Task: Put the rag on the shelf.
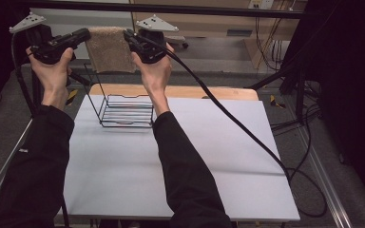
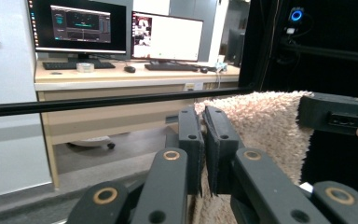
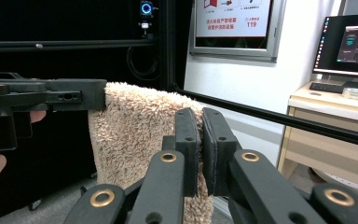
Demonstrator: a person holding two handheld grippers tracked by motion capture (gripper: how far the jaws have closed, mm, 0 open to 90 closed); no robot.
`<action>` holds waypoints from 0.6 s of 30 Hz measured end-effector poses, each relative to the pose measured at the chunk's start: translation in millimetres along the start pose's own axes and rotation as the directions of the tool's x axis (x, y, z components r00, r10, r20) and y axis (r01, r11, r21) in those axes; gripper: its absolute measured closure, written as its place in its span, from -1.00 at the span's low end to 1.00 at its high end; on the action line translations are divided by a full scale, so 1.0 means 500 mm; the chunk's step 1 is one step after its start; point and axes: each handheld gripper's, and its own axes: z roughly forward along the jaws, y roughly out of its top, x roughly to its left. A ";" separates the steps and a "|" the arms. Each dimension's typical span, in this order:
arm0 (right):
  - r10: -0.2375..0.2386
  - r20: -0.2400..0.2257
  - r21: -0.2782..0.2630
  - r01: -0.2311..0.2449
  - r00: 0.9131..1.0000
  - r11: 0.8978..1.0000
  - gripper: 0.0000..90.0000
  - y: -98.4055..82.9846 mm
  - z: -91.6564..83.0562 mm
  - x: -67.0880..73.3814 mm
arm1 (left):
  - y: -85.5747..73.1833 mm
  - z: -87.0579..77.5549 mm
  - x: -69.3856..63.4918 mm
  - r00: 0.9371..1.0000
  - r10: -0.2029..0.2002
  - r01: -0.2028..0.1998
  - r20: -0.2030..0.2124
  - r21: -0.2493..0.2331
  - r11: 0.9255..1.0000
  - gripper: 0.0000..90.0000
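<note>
A fluffy beige towel [image 1: 110, 50] hangs spread out between my two grippers, held high over the far end of the table. My left gripper [image 1: 86, 34] is shut on its upper left corner and my right gripper [image 1: 127, 34] on its upper right corner. In the left gripper view the jaws [image 2: 203, 114] pinch the towel's edge [image 2: 261, 121], and the other gripper [image 2: 335, 114] grips it farther off. The right gripper view has its jaws [image 3: 201, 116] closed on the towel [image 3: 135, 126], with the left gripper [image 3: 51, 98] at the far corner.
A black wire rack [image 1: 123, 111] stands on the white table [image 1: 195, 156] right under the towel. A wooden board [image 1: 195, 91] lines the far edge. A black bar [image 1: 171, 8] crosses behind the grippers. The right gripper's cable [image 1: 237, 123] trails over the table's right side.
</note>
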 end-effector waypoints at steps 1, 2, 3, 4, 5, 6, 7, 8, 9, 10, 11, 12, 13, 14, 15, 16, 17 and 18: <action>-0.002 0.001 0.003 0.002 1.000 1.000 0.91 -0.001 0.002 -0.001 | -0.001 0.003 0.002 1.000 -0.001 0.001 -0.001 0.001 1.000 0.91; -0.006 0.000 0.007 0.006 1.000 1.000 0.91 -0.003 0.004 -0.002 | -0.003 0.005 0.005 1.000 -0.007 0.007 0.000 0.002 1.000 0.91; -0.008 -0.001 0.012 0.008 1.000 1.000 0.91 -0.004 0.006 -0.004 | -0.005 0.008 0.008 1.000 -0.012 0.012 0.002 0.002 1.000 0.91; -0.011 0.001 0.016 0.011 1.000 1.000 0.91 -0.006 0.009 -0.005 | -0.007 0.010 0.010 1.000 -0.013 0.013 0.004 0.002 1.000 0.91; -0.015 0.004 0.018 0.015 1.000 1.000 0.91 -0.007 0.011 -0.007 | -0.009 0.013 0.010 1.000 -0.008 0.008 0.003 0.002 1.000 0.91; -0.018 0.007 0.020 0.018 1.000 1.000 0.91 -0.009 0.013 -0.009 | -0.011 0.016 0.011 1.000 0.000 0.000 0.000 0.004 1.000 0.91; -0.020 0.009 0.024 0.020 1.000 1.000 0.91 -0.010 0.016 -0.011 | -0.013 0.019 0.012 1.000 0.005 -0.005 -0.001 0.005 1.000 0.91; -0.021 0.012 0.027 0.020 1.000 0.999 0.91 -0.011 0.018 -0.013 | -0.015 0.022 0.014 1.000 0.007 -0.007 -0.002 0.006 1.000 0.91; -0.027 0.011 0.029 0.026 1.000 0.999 0.91 -0.012 0.020 -0.015 | -0.017 0.025 0.016 1.000 0.007 -0.007 -0.002 0.011 1.000 0.91; -0.026 0.010 0.035 0.026 1.000 0.999 0.91 -0.014 0.021 -0.016 | -0.019 0.027 0.018 1.000 0.005 -0.005 -0.001 0.014 1.000 0.91; -0.033 0.009 0.038 0.032 0.999 0.999 0.91 -0.015 0.022 -0.017 | -0.022 0.029 0.019 1.000 0.004 -0.004 0.000 0.015 1.000 0.91; -0.030 0.009 0.040 0.030 1.000 0.999 0.91 -0.017 0.023 -0.017 | -0.026 0.030 0.020 1.000 0.000 0.000 0.002 0.015 1.000 0.91; -0.029 0.008 0.045 0.029 1.000 0.999 0.91 -0.020 0.024 -0.019 | -0.029 0.031 0.021 1.000 -0.001 0.001 0.003 0.020 1.000 0.91; -0.029 0.006 0.051 0.028 1.000 0.998 0.91 -0.024 0.024 -0.019 | -0.033 0.030 0.021 1.000 -0.002 0.001 0.004 0.022 1.000 0.91; -0.026 0.007 0.054 0.026 1.000 0.998 0.91 -0.028 0.025 -0.020 | -0.038 0.030 0.021 1.000 0.002 -0.002 0.005 0.024 1.000 0.91; -0.020 0.007 0.058 0.020 1.000 0.998 0.91 -0.032 0.024 -0.020 | -0.043 0.028 0.020 1.000 0.005 -0.005 0.007 0.029 1.000 0.91; -0.017 0.005 0.068 0.016 1.000 0.998 0.91 -0.037 0.023 -0.019 | -0.048 0.027 0.019 1.000 0.009 -0.009 0.009 0.036 0.999 0.91; -0.020 0.003 0.076 0.020 1.000 0.997 0.91 -0.042 0.021 -0.018 | -0.054 0.026 0.018 1.000 0.015 -0.015 0.006 0.044 0.999 0.91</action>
